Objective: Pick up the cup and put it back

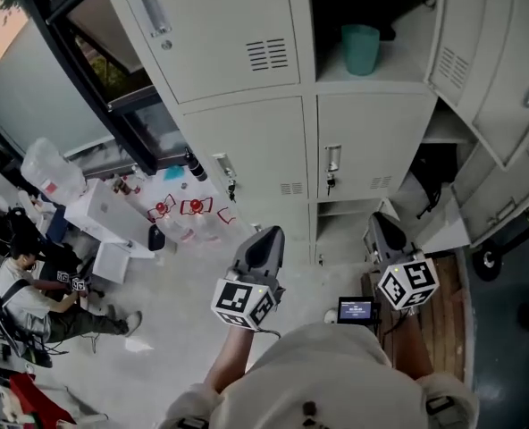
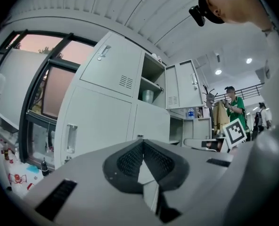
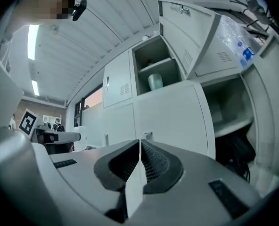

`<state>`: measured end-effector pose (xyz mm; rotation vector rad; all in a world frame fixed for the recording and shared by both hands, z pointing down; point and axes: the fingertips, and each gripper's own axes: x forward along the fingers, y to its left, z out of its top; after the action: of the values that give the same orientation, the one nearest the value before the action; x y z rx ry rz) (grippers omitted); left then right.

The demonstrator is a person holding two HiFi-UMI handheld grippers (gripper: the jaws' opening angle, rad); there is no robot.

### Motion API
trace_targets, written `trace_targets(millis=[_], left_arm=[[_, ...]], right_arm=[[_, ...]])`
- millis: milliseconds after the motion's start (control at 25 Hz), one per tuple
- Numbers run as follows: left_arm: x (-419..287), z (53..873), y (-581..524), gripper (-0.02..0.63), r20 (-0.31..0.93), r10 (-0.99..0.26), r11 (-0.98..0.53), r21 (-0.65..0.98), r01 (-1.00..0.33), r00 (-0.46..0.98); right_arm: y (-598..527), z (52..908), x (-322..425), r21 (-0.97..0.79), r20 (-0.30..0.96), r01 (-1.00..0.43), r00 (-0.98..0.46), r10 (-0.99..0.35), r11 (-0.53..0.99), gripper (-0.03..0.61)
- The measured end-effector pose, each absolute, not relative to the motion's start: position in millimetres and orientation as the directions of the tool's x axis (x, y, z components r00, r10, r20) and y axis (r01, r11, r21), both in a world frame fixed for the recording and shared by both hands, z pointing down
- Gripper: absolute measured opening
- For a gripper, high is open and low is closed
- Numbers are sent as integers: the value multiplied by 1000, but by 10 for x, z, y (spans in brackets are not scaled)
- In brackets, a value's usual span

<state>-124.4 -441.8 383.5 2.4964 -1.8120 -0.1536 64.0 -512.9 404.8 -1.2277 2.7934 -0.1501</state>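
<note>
Find the teal cup (image 1: 361, 49) upright and alone on the shelf (image 1: 331, 71) in the open upper compartment of the locker (image 1: 247, 141), well above and away from both grippers. Note the left gripper (image 1: 264, 238) and the right gripper (image 1: 386, 232), each pinched fully together on nothing, so spread one pair of jaws before reaching in. Treat the cup as probably light plastic: stiff, smooth, slightly tapered, likely to slide or tip under a glancing touch. Grasp across the mid wall, below the rim, squeezing gently; avoid shoving it toward the back of the compartment
</note>
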Motion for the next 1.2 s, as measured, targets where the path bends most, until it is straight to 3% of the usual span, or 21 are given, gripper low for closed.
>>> trace_targets(millis=[200, 280, 360, 440, 640, 880, 1200], left_arm=[[-1001, 3239, -4888, 6, -130, -953, -283, 61, -957, 274], [-883, 3035, -5006, 6, -167, -947, -287, 45, -957, 276], [-765, 2863, -5088, 6, -202, -939, -289, 17, -957, 280], [-659, 2738, -5145, 6, -224, -932, -289, -6, -957, 283], [-543, 2628, -5181, 6, -227, -934, -273, -42, -961, 275], [-630, 2679, -5203, 6, -213, -952, -222, -23, -975, 222], [-762, 2729, -5161, 6, -218, -961, -174, -5, -985, 170]], right_arm=[[-5833, 2951, 703, 1, -226, -694, -701, -676, 720, 28], [-5965, 2589, 650, 67, -258, -662, -734, -628, 746, 59], [-6055, 2296, 548, 138, -261, -620, -775, -575, 773, 233], [-6166, 2043, 463, 194, -250, -599, -796, -552, 777, 290], [-6663, 1469, 404, 241, -239, -671, -741, -627, 701, 319], [-7145, 1424, 182, 142, -84, -613, -790, -608, 777, 325], [-7421, 1448, 46, 76, 15, -597, -800, -600, 798, 325]])
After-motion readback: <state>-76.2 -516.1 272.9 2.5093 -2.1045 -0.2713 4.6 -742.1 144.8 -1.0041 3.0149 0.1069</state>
